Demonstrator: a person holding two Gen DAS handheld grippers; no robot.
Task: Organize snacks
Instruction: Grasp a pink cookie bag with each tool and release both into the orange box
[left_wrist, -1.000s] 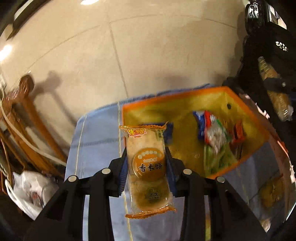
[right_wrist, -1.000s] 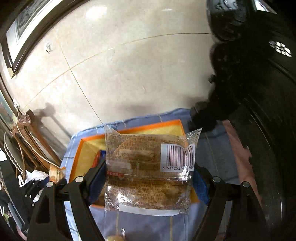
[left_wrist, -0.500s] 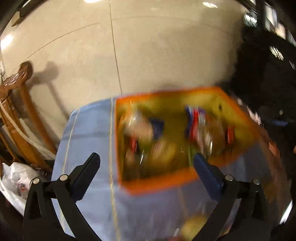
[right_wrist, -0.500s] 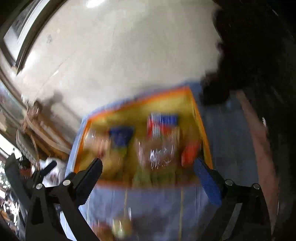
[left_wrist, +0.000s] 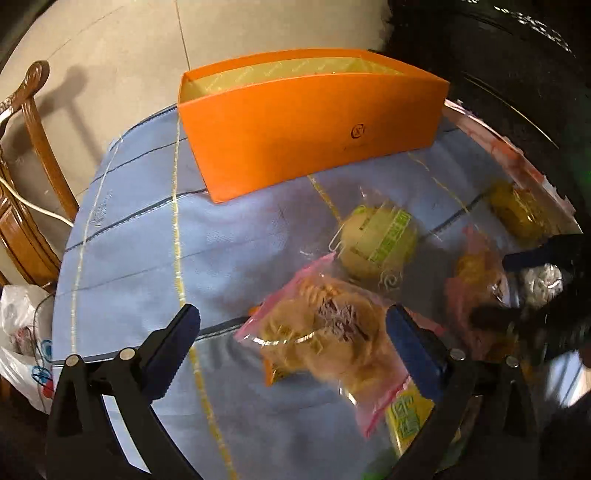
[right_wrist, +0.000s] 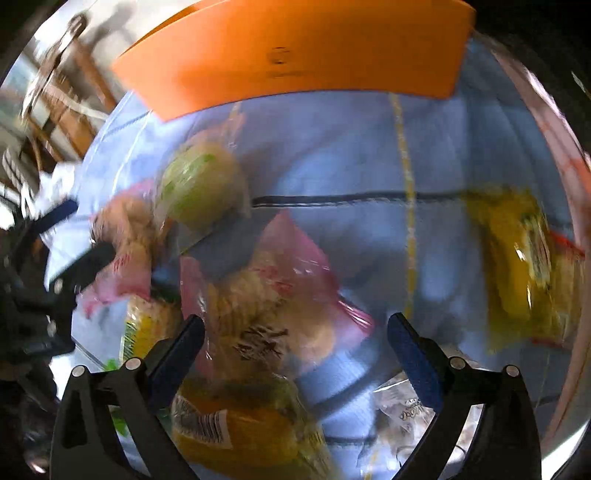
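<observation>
The orange box (left_wrist: 310, 125) stands at the far side of the blue tablecloth (left_wrist: 147, 240), its yellow lining showing. Loose snacks lie in front of it. My left gripper (left_wrist: 291, 317) hangs open over a pink-edged packet of biscuits (left_wrist: 321, 332), pads not touching it. A round green-labelled pastry (left_wrist: 376, 243) lies just beyond. In the blurred right wrist view, my right gripper (right_wrist: 295, 325) is open over another pink-edged packet (right_wrist: 273, 295), with the box (right_wrist: 295, 48) ahead. The green-labelled pastry (right_wrist: 199, 184) is to its left and a yellow packet (right_wrist: 524, 269) to its right.
A carved wooden chair (left_wrist: 33, 155) and a white plastic bag (left_wrist: 22, 332) stand left of the table. An orange-yellow packet (right_wrist: 240, 424) and a clear wrapper (right_wrist: 406, 410) lie near the front edge. Dark clothing fills the far right.
Both grippers let go of the packets they held over the box and opened wide. Both then dropped back and down, to the loose snacks in front of the box.
</observation>
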